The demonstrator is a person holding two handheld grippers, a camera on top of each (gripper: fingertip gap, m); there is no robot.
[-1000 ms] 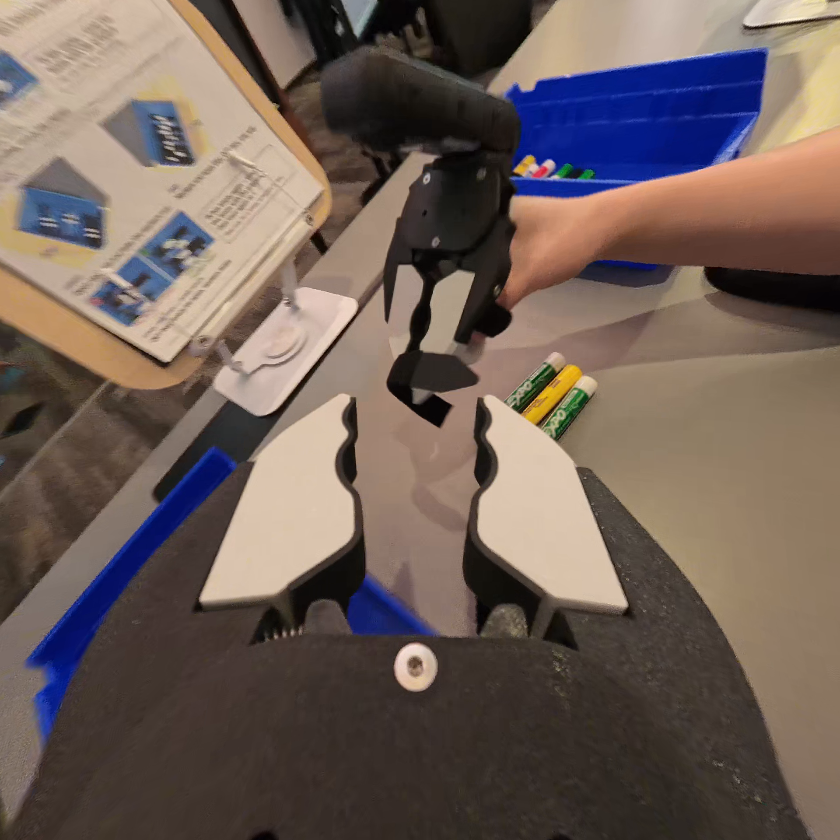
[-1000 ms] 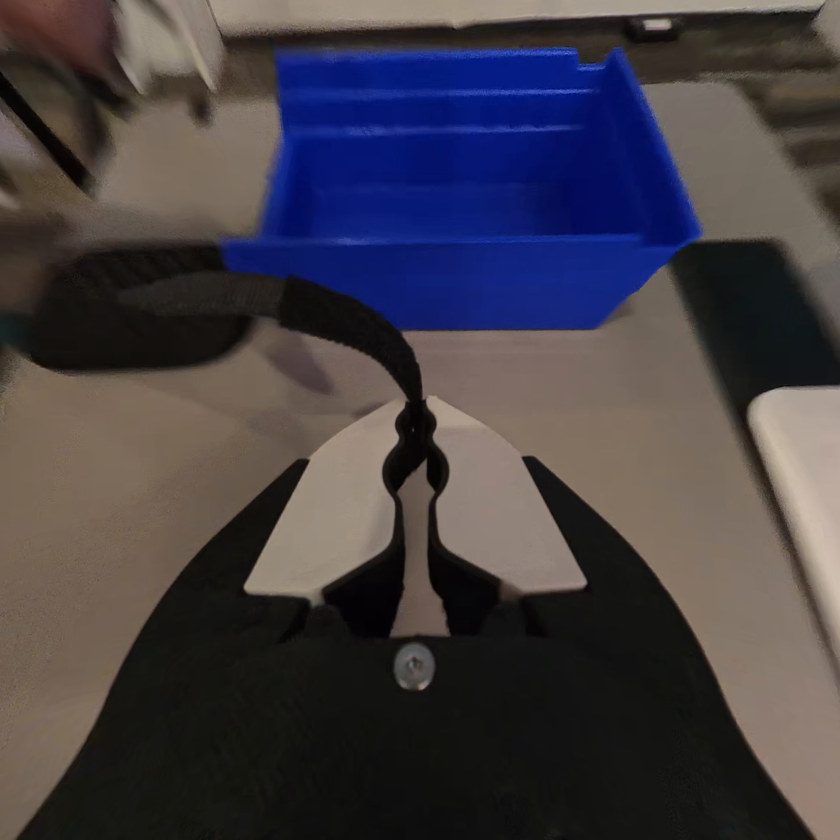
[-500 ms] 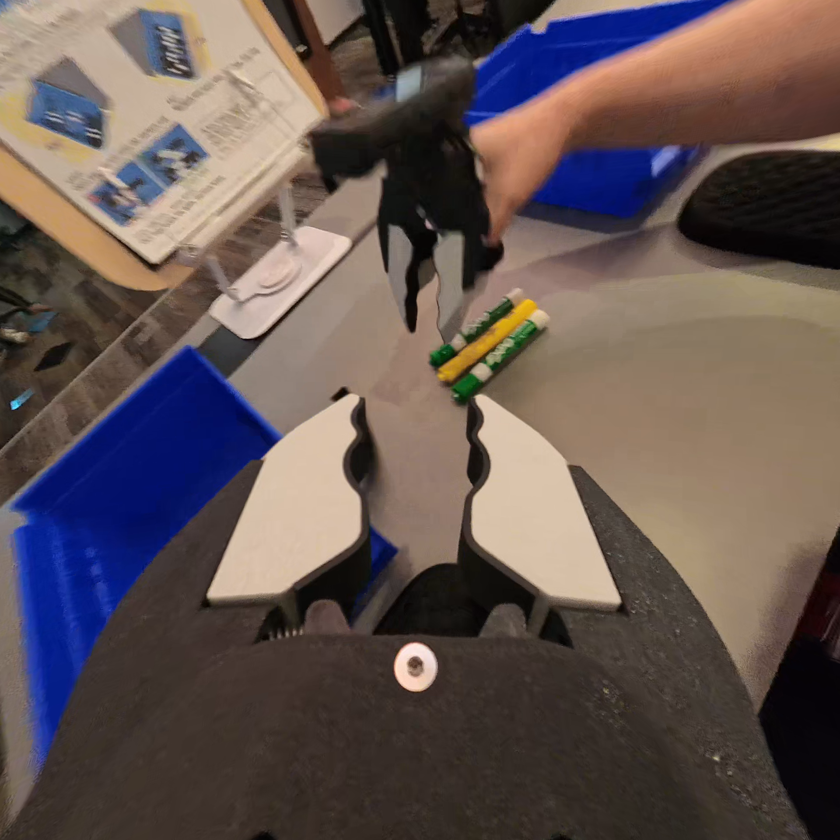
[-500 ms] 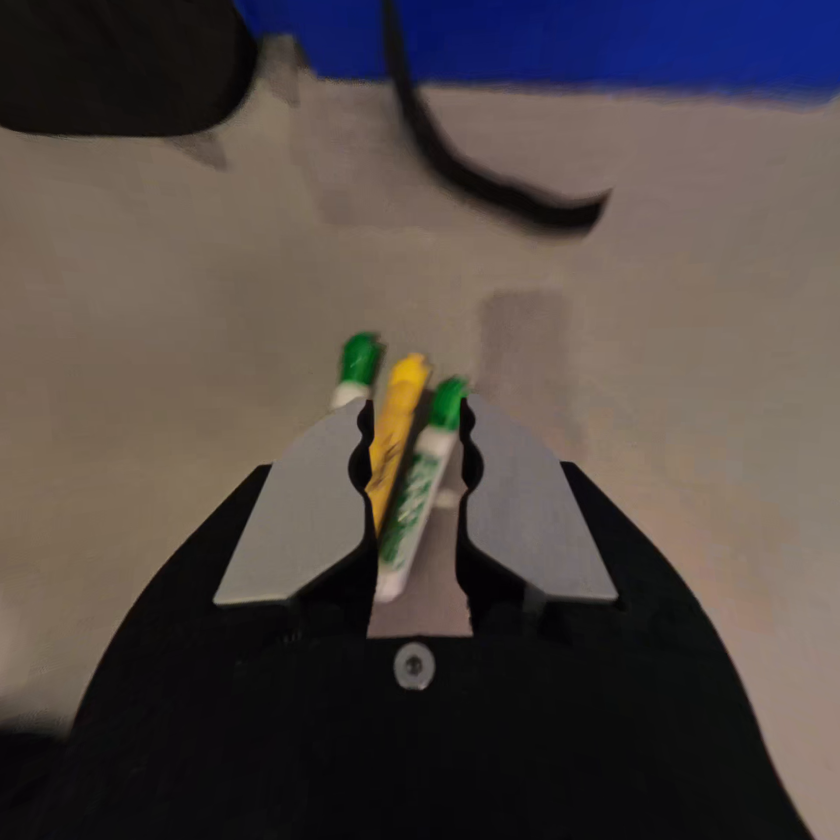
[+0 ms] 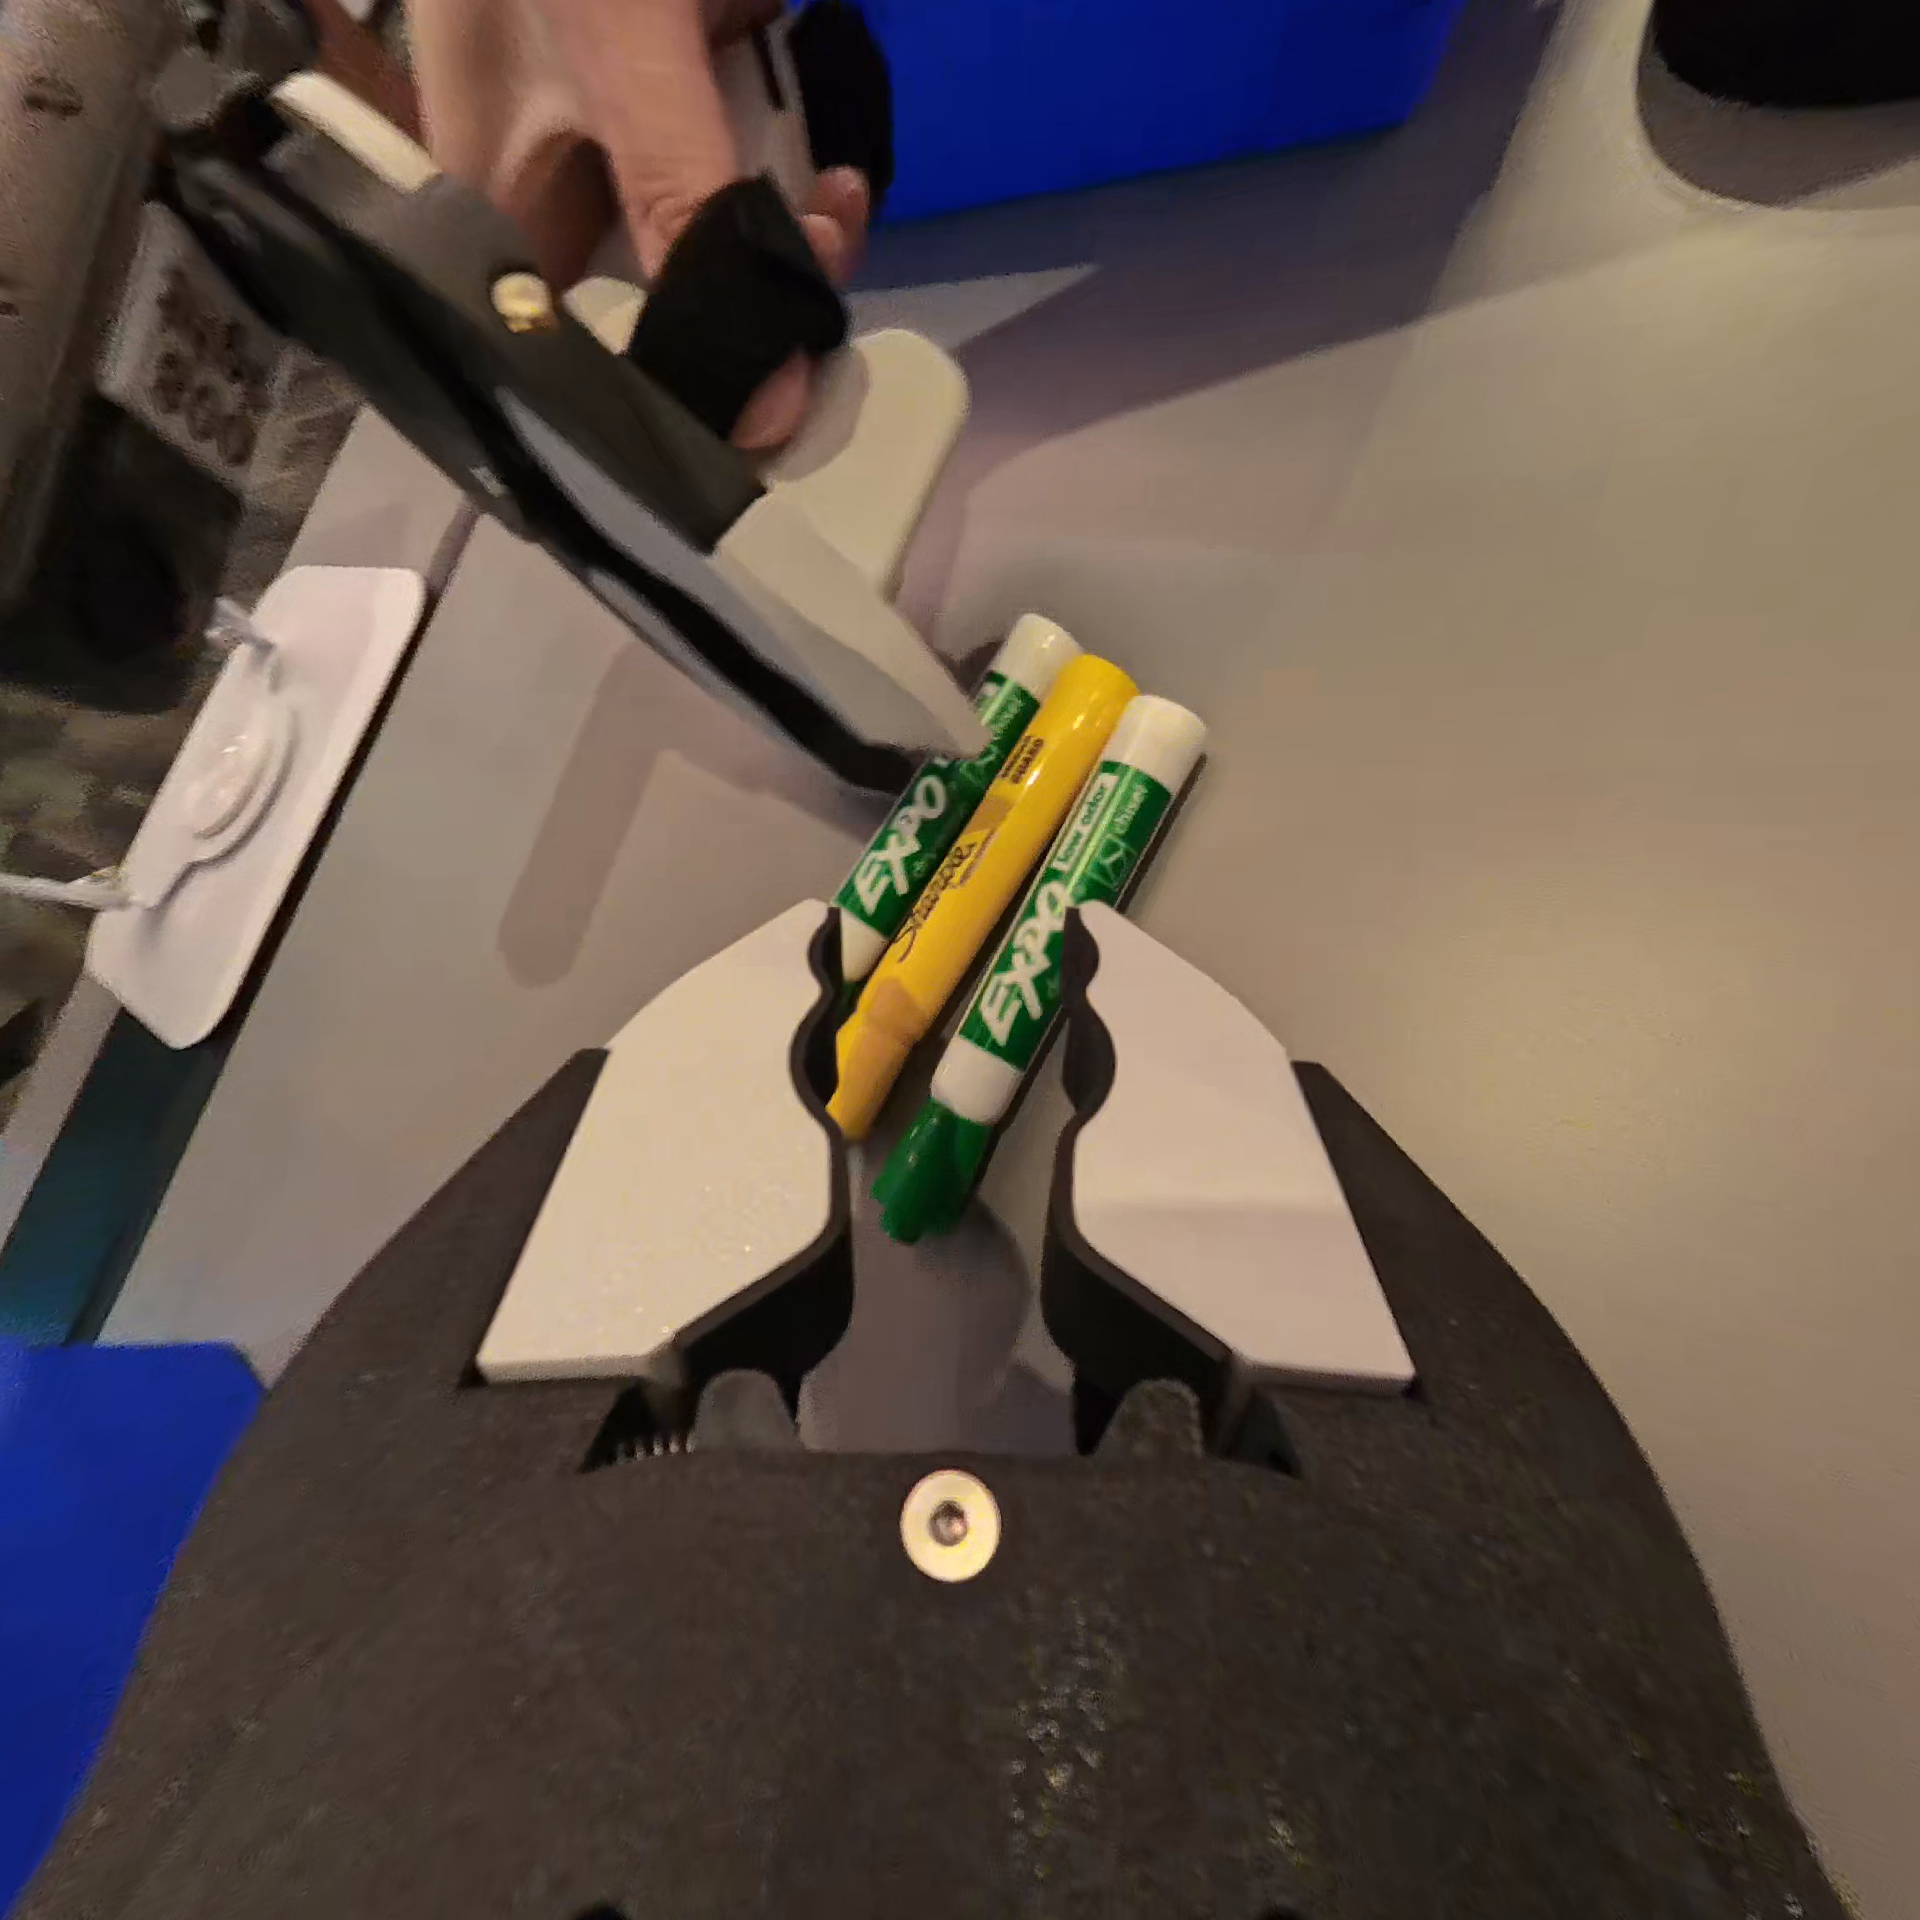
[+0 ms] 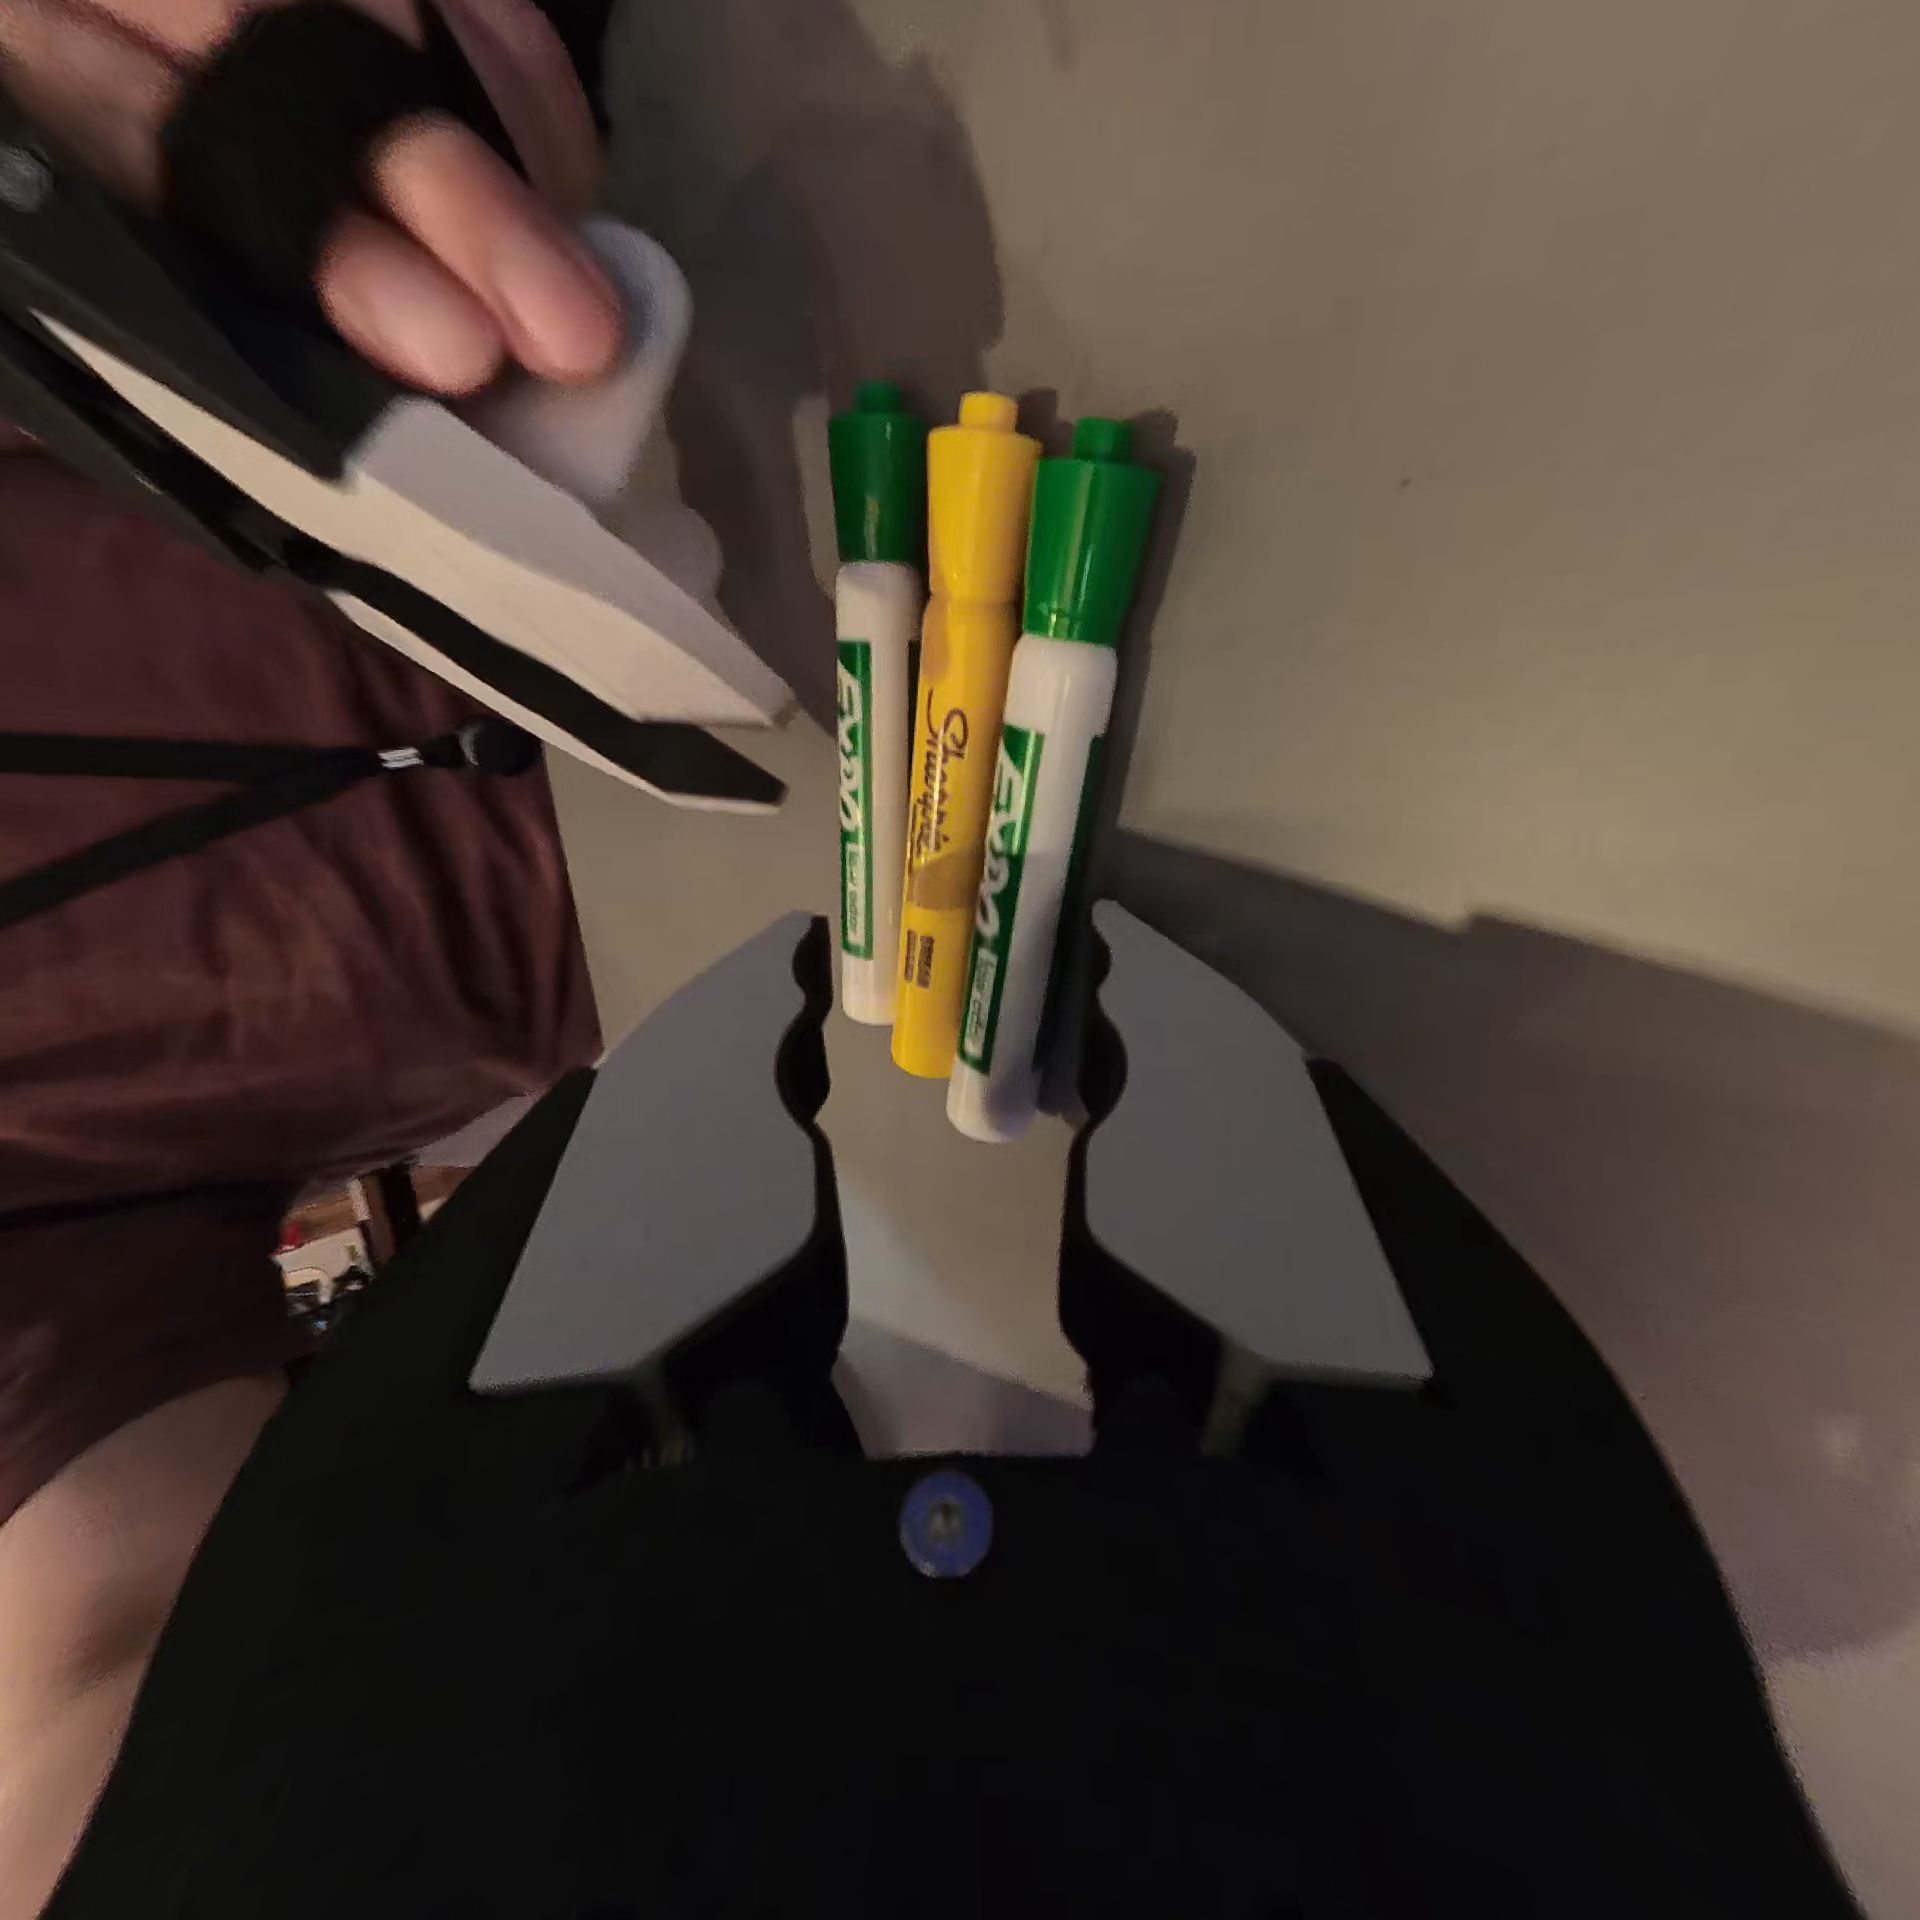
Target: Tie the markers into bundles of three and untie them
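Left wrist view: the left claw [image 5: 951, 997] is spread wide, released, with its two pale fingers straddling the capped ends of three markers lying side by side on the grey counter [image 5: 1455, 727]. The yellow marker [image 5: 987, 883] sits in the middle, a green marker [image 5: 935, 821] on one side and a second green marker [image 5: 1049, 977] on the other, all touching. The right claw [image 5: 935, 738] comes in from the upper left, held by a hand [image 5: 644, 135], and its tip meets the far end of the first green marker. Its fingers look nearly together, though blur makes that uncertain. A white stand base [image 5: 260, 790] lies at the counter's left edge, and a blue bin [image 5: 1122, 94] stands beyond.

Right wrist view: the right claw [image 6: 961, 997] is released, fingers apart, with the butt ends of the yellow marker [image 6: 956, 748] and both green markers [image 6: 868, 790] [image 6: 1039, 821] between its tips. The left claw [image 6: 769, 758] reaches in from the left, close beside the markers, gripped by a hand [image 6: 447, 260]. No strap binds the three.
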